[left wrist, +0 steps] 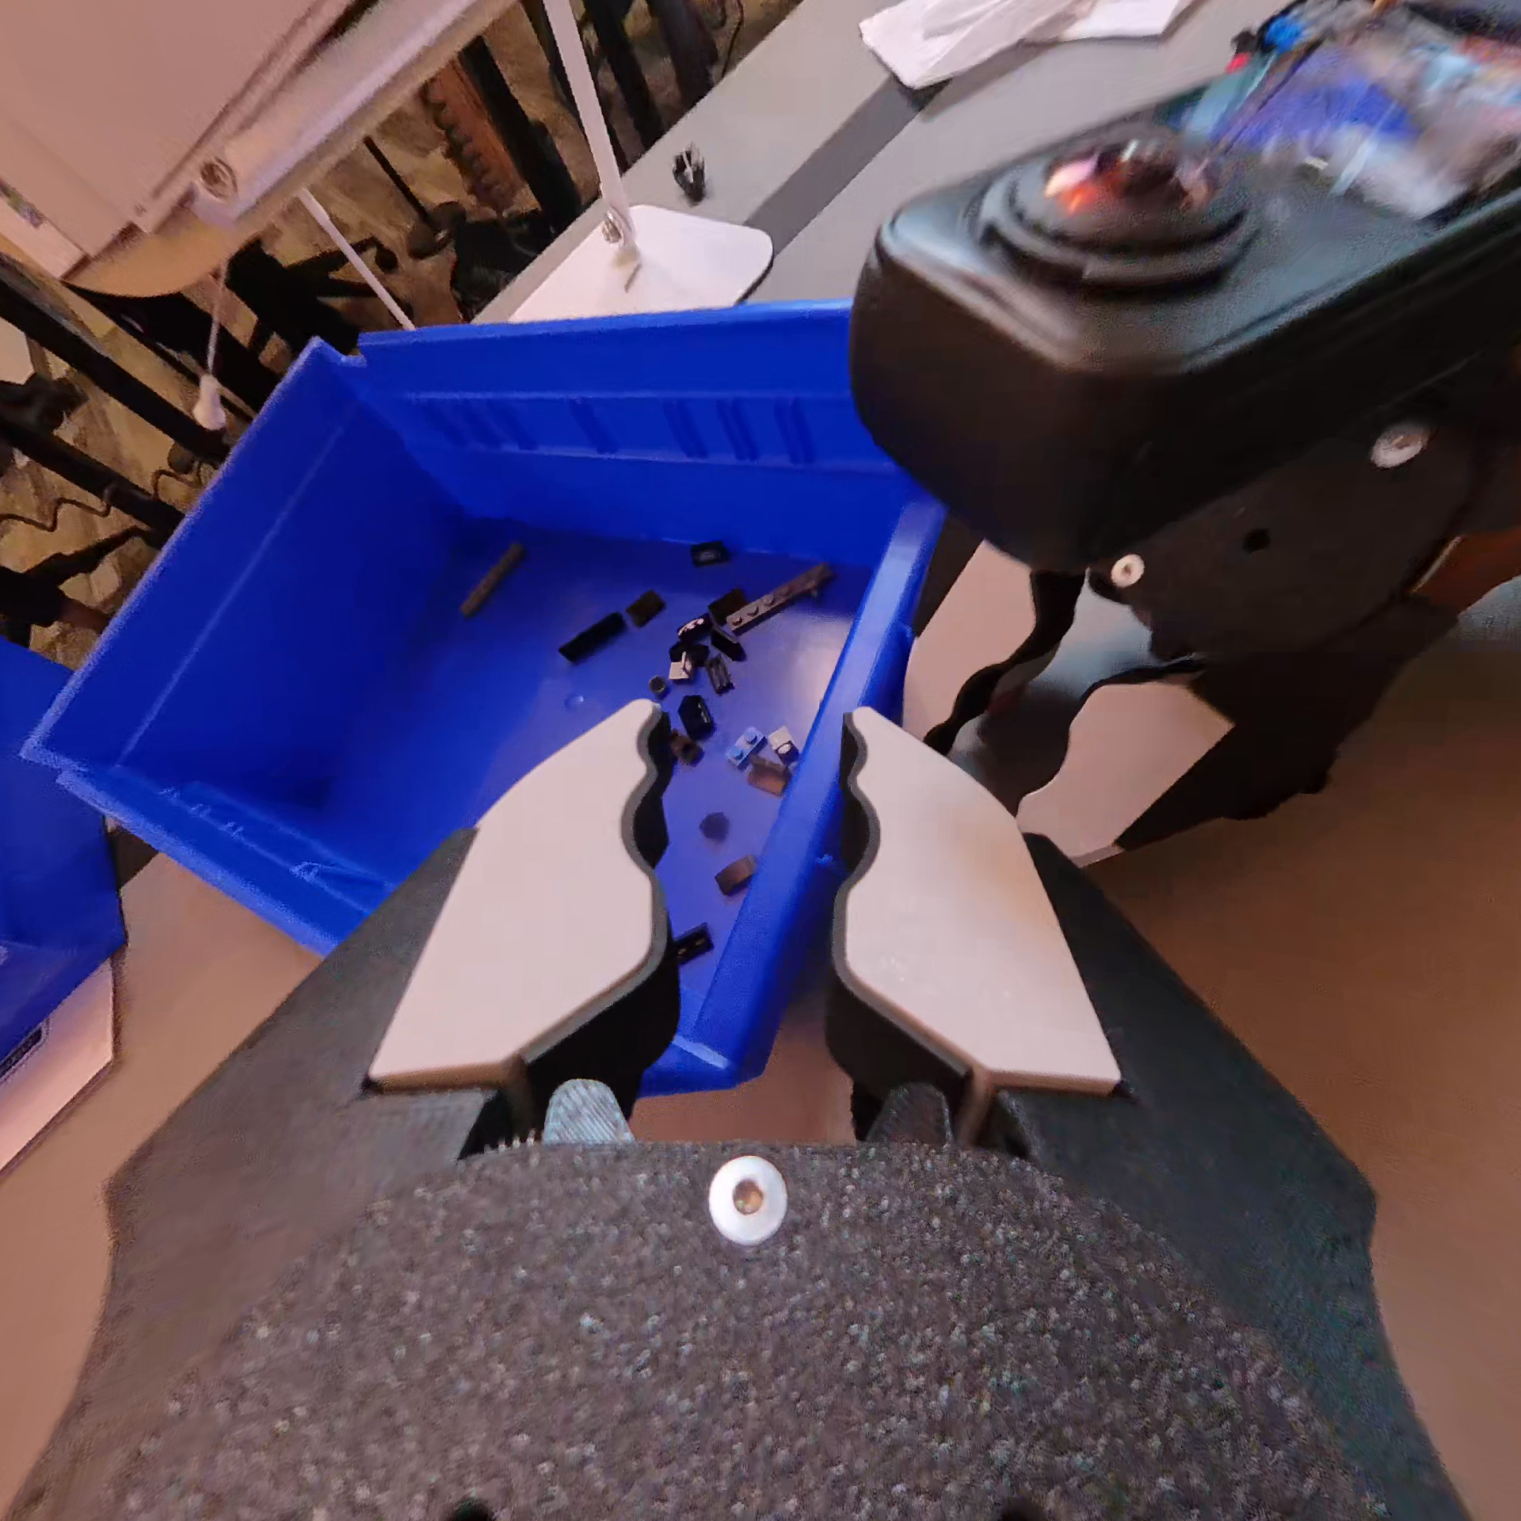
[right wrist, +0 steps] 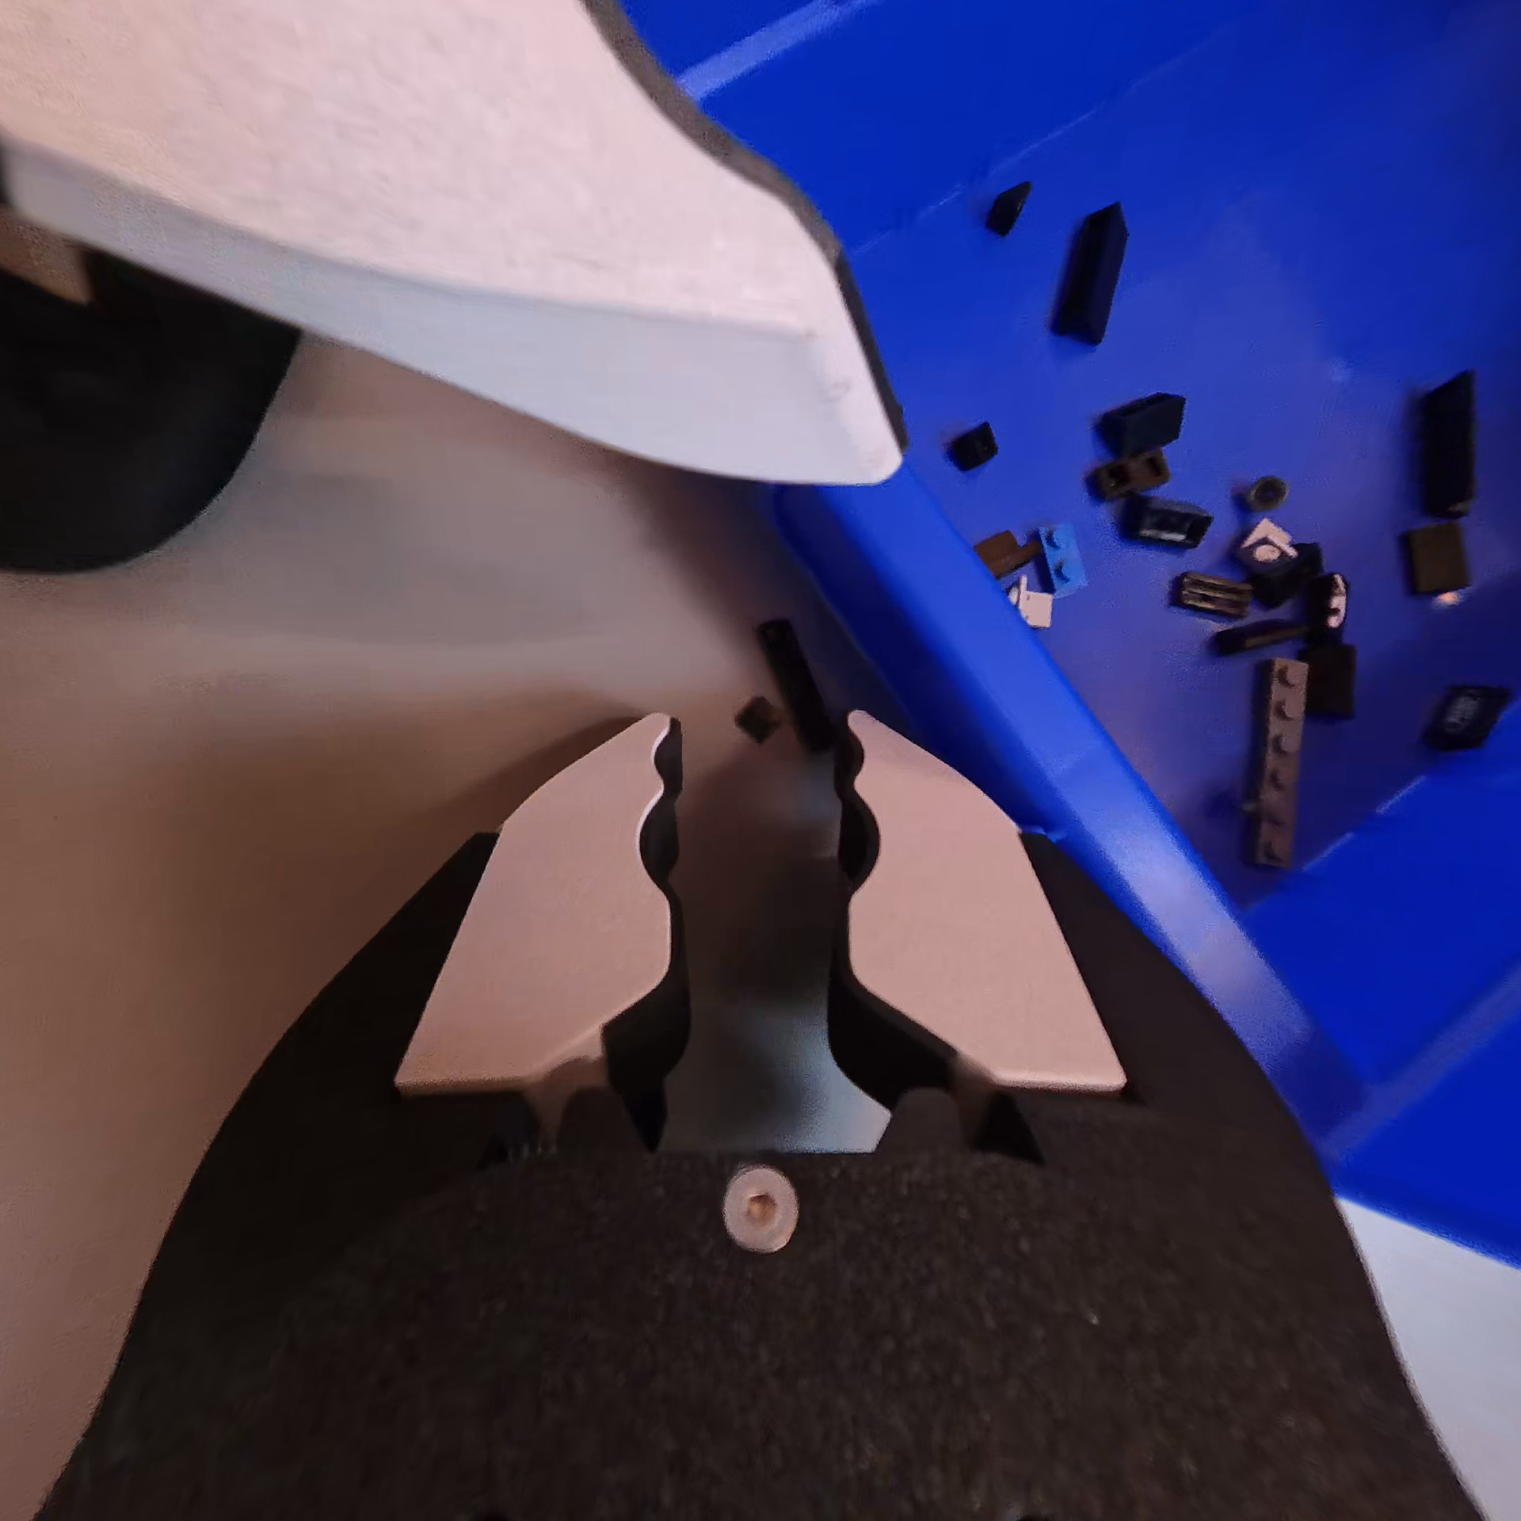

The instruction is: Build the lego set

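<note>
A blue bin (left wrist: 272, 576) holds several small lego pieces, mostly black, with a long grey plate (left wrist: 782, 597) and a small blue brick (left wrist: 745, 745). My left gripper (left wrist: 753, 724) is open and empty, above the bin's near right corner. My right gripper (right wrist: 761, 728) is open and empty, low over the table just outside the bin wall (right wrist: 988, 700). A small dark piece (right wrist: 757, 718) and a long black piece (right wrist: 794, 683) lie on the table just ahead of its fingertips. The right gripper also shows in the left wrist view (left wrist: 1037, 790), pointing down beside the bin.
One white finger of the left gripper (right wrist: 494, 247) fills the top left of the right wrist view. A second blue bin (left wrist: 49, 823) stands at the left. A white lamp base (left wrist: 658, 255), papers (left wrist: 988, 33) and a blurred colourful box (left wrist: 1358, 99) lie behind. The left gripper's tips are roughly 10 cm from the right gripper's. The white lamp base (left wrist: 658, 255) is about 40 cm from both grippers' fingertips.
</note>
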`<state>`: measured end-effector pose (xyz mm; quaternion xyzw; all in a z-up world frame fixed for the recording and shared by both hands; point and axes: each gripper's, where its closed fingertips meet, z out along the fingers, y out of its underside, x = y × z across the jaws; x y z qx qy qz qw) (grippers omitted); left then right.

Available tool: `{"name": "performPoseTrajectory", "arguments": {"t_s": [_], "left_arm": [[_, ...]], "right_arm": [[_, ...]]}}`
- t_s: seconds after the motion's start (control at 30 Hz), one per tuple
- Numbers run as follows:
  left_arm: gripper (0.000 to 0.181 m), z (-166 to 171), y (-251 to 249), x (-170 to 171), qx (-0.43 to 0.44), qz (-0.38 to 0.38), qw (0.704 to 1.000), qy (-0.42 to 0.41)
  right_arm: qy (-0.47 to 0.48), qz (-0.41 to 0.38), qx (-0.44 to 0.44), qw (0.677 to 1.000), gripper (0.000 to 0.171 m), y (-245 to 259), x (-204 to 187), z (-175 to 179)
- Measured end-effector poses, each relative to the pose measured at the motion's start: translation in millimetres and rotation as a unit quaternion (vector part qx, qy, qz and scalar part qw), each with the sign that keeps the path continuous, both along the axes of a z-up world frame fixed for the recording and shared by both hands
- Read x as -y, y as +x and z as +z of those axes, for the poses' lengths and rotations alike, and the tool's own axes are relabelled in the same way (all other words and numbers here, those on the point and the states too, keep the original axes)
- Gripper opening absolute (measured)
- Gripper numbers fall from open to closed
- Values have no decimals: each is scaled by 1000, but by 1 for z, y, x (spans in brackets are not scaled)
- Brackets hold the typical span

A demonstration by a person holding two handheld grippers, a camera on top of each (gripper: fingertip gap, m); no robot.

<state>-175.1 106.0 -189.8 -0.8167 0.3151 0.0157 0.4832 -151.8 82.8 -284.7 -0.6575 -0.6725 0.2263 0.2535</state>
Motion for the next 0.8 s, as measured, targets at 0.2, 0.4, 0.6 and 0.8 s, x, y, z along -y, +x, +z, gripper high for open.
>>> {"name": "performPoseTrajectory", "arguments": {"t_s": [0.2,0.4,0.6,0.8], "left_arm": [[28,21,-3,9,57,-12,998,36],[24,20,-14,13,81,-4,996,34],[24,8,-13,19,87,-14,996,16],[24,2,-6,19,88,-25,996,6]], "right_arm": [[-15,-11,19,1000,21,-5,0,-1],[-22,18,30,999,15,4,7,-1],[-31,13,-76,997,15,7,1,64],[76,-117,-126,982,37,-7,-67,102]]}}
